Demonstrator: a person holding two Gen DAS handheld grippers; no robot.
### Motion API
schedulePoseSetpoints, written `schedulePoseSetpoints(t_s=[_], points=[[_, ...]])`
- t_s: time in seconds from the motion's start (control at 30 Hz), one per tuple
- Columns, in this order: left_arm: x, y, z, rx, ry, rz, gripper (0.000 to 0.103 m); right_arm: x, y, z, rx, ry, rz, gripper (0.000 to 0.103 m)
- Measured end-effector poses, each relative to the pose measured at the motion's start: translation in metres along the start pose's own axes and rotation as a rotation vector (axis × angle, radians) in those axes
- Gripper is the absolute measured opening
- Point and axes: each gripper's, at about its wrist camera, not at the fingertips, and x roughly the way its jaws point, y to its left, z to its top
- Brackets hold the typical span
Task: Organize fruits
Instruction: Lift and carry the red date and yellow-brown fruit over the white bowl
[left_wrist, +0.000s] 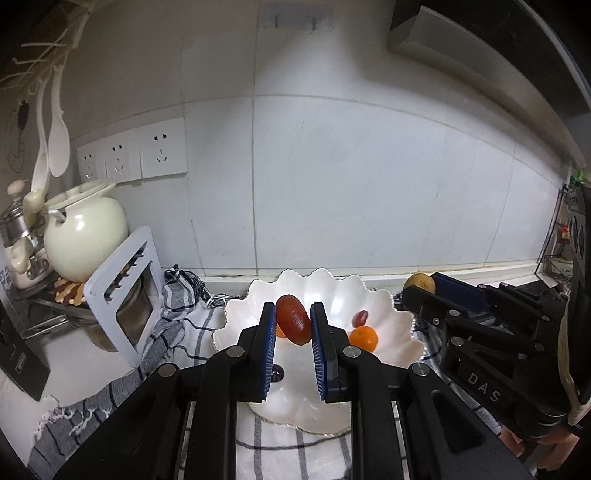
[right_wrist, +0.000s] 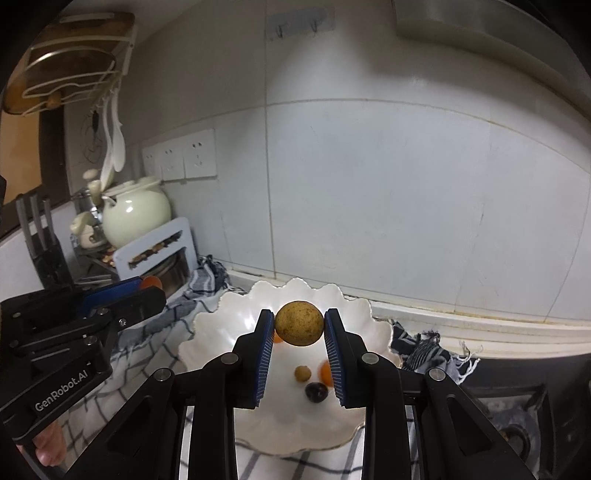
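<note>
My left gripper (left_wrist: 293, 320) is shut on a red oval fruit (left_wrist: 293, 319) and holds it above a white scalloped bowl (left_wrist: 388, 306). In the bowl lie a small orange (left_wrist: 364, 339), a dark red fruit (left_wrist: 360, 317) and a dark grape (left_wrist: 277, 372). My right gripper (right_wrist: 299, 324) is shut on a round yellow-brown fruit (right_wrist: 299, 323) over the same bowl (right_wrist: 221, 325). Below it lie a small tan fruit (right_wrist: 302, 373), a dark grape (right_wrist: 316, 392) and an orange (right_wrist: 325, 371), partly hidden. The right gripper shows in the left wrist view (left_wrist: 424, 288).
The bowl sits on a checked cloth (left_wrist: 192, 325) on the counter. At left stand a cream ceramic pot (left_wrist: 85, 232), a white rack frame (left_wrist: 125, 291) and a knife block (right_wrist: 48, 251). The tiled wall carries sockets (left_wrist: 133, 155). A stove (right_wrist: 517, 417) lies at right.
</note>
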Motion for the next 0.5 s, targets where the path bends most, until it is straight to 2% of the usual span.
schedulePoseSetpoints(t_s=[0.2, 0.5], points=[[0.026, 0.005, 0.008, -0.001, 0.033, 0.002, 0.020, 0.029, -0.008, 0.007, 0.009, 0.052, -0.007, 0.029], [0.073, 0.008, 0.014, -0.017, 0.143, -0.027, 0.020, 0.075, -0.021, 0.012, 0.028, 0.148, -0.011, 0.029]])
